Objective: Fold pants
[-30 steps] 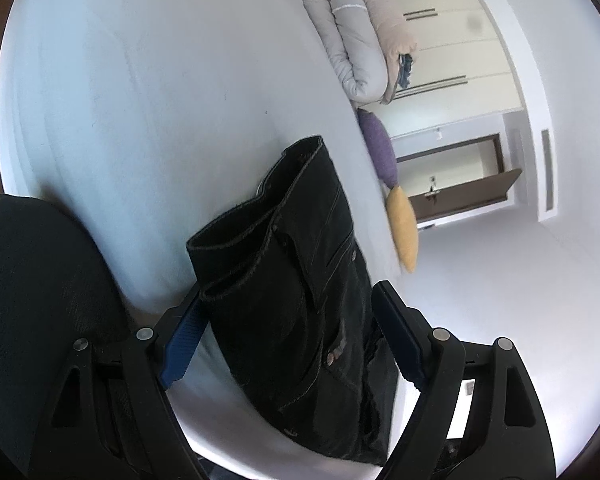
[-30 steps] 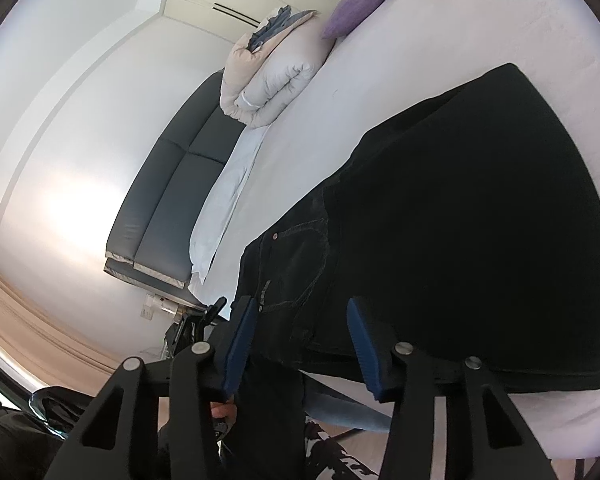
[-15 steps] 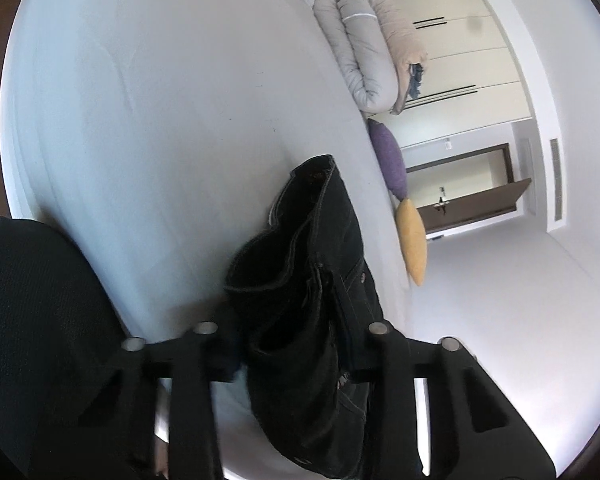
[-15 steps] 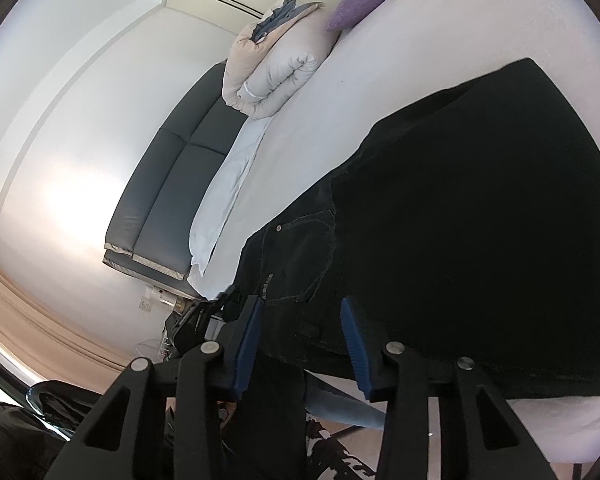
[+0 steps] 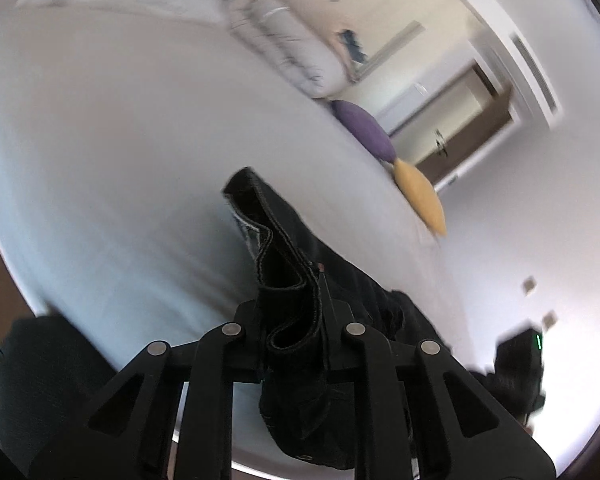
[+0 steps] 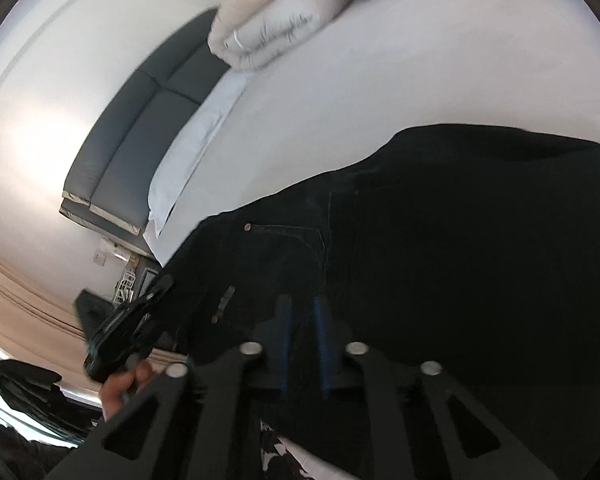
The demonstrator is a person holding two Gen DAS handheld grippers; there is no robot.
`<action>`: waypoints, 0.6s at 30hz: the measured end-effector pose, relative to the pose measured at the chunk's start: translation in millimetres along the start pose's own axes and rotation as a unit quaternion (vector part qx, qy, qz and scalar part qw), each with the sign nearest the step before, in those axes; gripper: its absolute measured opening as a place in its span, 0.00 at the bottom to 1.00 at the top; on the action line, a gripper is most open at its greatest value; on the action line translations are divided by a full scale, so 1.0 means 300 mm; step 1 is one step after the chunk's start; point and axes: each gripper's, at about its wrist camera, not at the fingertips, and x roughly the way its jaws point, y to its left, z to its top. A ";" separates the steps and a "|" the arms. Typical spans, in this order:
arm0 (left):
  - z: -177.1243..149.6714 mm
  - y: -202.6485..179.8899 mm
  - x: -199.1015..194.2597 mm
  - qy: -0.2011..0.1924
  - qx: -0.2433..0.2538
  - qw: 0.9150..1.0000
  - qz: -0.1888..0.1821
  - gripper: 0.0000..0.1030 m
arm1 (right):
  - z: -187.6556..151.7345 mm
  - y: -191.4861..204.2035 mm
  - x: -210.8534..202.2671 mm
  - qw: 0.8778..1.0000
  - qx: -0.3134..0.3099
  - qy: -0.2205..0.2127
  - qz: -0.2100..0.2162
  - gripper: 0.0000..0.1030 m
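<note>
Black jeans [image 6: 460, 248] lie on a white bed [image 6: 360, 80], waist end at the near edge. My left gripper [image 5: 294, 320] is shut on the bunched waistband [image 5: 276, 248], which stands up in folds between its fingers. My right gripper [image 6: 302, 320] is shut on the jeans' near edge beside the front pocket; its blue pads [image 6: 323, 332] pinch dark cloth. The left gripper also shows in the right wrist view [image 6: 140, 312], held by a hand at the jeans' left corner.
A rolled beige duvet [image 5: 292, 48] lies at the bed's far end, with a purple cushion [image 5: 366, 134] and a yellow cushion [image 5: 420, 196] beside it. A dark grey sofa [image 6: 140, 144] stands past the bed. A white pillow [image 6: 196, 152] lies at the bed's edge.
Both grippers have closed from open onto the jeans' waist. The left one has bunched and lifted the waistband; the right one moved forward onto the cloth.
</note>
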 end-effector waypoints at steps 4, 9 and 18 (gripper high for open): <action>-0.008 -0.116 -0.011 -0.003 0.068 0.998 0.000 0.16 | 0.061 -0.039 0.132 0.998 0.029 0.045 0.017 0.09; -0.028 -0.264 0.007 -0.001 0.141 0.990 -0.011 0.16 | 0.073 -0.091 0.223 0.996 0.055 0.070 0.003 0.00; -0.125 -0.533 0.138 0.032 0.228 0.972 -0.053 0.16 | 0.057 -0.118 0.213 0.997 0.060 0.051 0.016 0.00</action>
